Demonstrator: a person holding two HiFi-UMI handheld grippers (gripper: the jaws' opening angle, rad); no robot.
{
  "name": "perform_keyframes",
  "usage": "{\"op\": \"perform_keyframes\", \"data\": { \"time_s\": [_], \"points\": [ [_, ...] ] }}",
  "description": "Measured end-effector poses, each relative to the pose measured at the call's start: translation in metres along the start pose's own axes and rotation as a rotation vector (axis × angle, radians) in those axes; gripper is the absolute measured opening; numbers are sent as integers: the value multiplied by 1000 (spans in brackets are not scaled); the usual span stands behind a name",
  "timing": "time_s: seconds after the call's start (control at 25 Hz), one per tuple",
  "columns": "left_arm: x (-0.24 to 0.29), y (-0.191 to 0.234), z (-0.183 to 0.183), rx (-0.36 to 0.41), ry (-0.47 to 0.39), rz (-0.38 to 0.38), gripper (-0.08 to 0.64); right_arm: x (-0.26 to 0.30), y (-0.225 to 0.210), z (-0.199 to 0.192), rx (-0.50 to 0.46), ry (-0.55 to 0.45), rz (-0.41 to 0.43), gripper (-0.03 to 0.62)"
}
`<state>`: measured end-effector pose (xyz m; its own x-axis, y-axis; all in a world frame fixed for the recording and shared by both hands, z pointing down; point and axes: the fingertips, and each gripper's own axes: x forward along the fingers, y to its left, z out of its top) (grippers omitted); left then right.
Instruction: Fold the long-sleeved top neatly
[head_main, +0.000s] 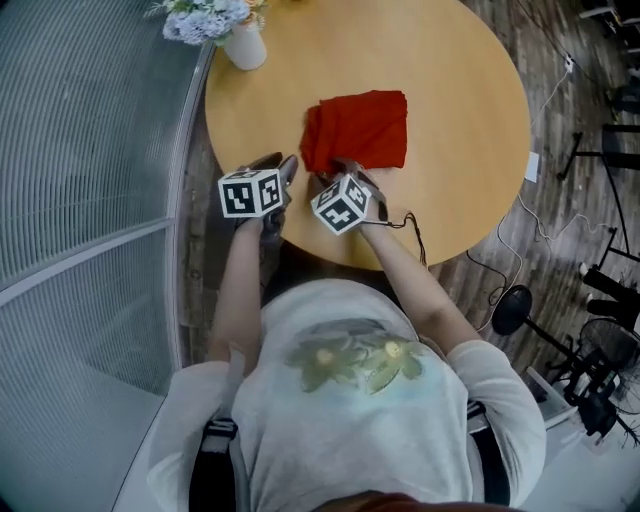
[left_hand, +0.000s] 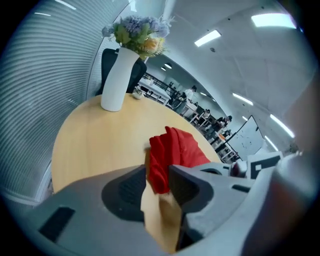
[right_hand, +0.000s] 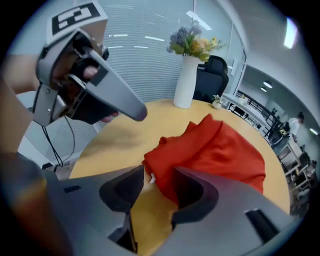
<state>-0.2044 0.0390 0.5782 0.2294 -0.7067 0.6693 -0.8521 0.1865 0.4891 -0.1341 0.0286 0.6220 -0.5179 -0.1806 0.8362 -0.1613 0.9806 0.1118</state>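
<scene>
A red long-sleeved top (head_main: 358, 130) lies folded into a compact, roughly rectangular bundle near the middle of a round, light wooden desk (head_main: 470, 120). Its near left corner is a little rumpled. A tall white ceramic vase (head_main: 246, 45) of pale blue and yellow flowers (head_main: 205, 18) stands at the desk's far left edge, well apart from the top.

The left gripper (head_main: 287, 170) hangs over the desk just beside the top's near left corner. Its grey fingers (left_hand: 125, 187) stand partly apart with bare desk showing through the gap. The red cloth shows beyond their tips, and the right gripper view shows this gripper clear of the cloth, so it holds nothing.

The right gripper (head_main: 350, 172) is at the top's near edge, close beside the left one. Its fingers (right_hand: 195, 192) are spread wide. The top's near corner, with a small white tag (right_hand: 151, 178), lies between their tips, but the pads do not press on it.

A black office chair (right_hand: 212, 72) stands behind the vase.
</scene>
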Motion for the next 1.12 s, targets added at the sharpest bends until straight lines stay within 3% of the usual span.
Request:
{"op": "perform_keyframes", "data": {
  "time_s": [0.24, 0.4, 0.52, 0.72, 0.84, 0.88, 0.96, 1.12],
  "points": [
    [11, -22, 39, 114, 19, -121, 123, -62, -37, 12, 126, -107, -128, 178],
    [45, -44, 62, 203, 62, -183, 137, -89, -88, -47, 280, -62, -304, 178],
    [70, -51, 71, 229, 103, -212, 143, -101, -110, -93, 396, 3, -391, 192],
    [98, -41, 94, 187, 140, -236, 143, -90, -123, -125, 453, 93, -391, 199],
    [116, -42, 95, 209, 174, -228, 141, -80, -130, -129, 456, 99, -390, 196],
    [121, -43, 94, 224, 186, -222, 138, -77, -132, -128, 455, 92, -392, 185],
    [123, -45, 95, 235, 190, -228, 45, -76, -136, -126, 447, 77, -397, 58],
    [110, -33, 111, 179, 121, -242, 21, -84, -139, -130, 474, 86, -417, 38]
  ]
}}
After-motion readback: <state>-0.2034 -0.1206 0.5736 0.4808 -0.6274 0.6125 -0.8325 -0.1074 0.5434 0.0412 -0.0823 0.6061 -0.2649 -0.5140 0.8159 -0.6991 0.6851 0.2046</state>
